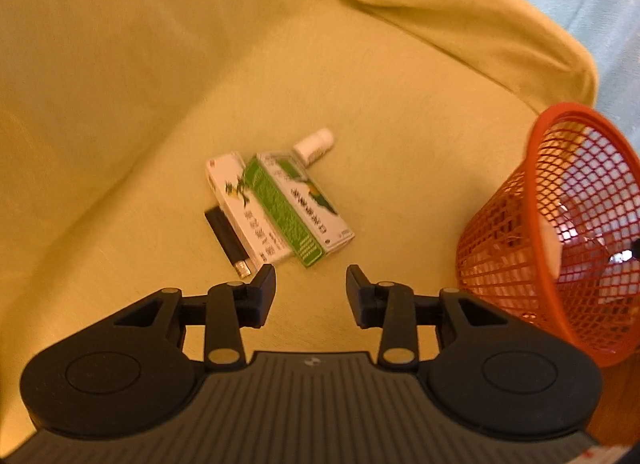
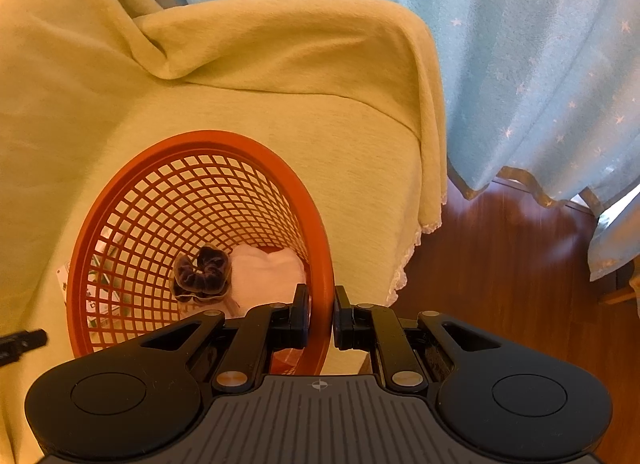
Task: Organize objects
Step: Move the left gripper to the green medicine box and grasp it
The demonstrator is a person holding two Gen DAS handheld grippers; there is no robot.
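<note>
Clamping the near rim of the red mesh basket (image 2: 200, 220), the right gripper (image 2: 321, 316) has its jaws closed on the plastic edge. Inside the basket lie a dark scrunchie (image 2: 202, 274) and a white cloth (image 2: 268, 274). The left gripper (image 1: 311, 290) hangs wide apart and empty above the yellow blanket (image 1: 160, 104). Ahead of it lie two green-and-white boxes (image 1: 280, 208), a black lighter (image 1: 228, 240) touching one box, and a small white bottle (image 1: 314, 144).

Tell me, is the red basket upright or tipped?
Tipped: the red basket leans with its mouth facing sideways, the right tongs clamped on its rim.
</note>
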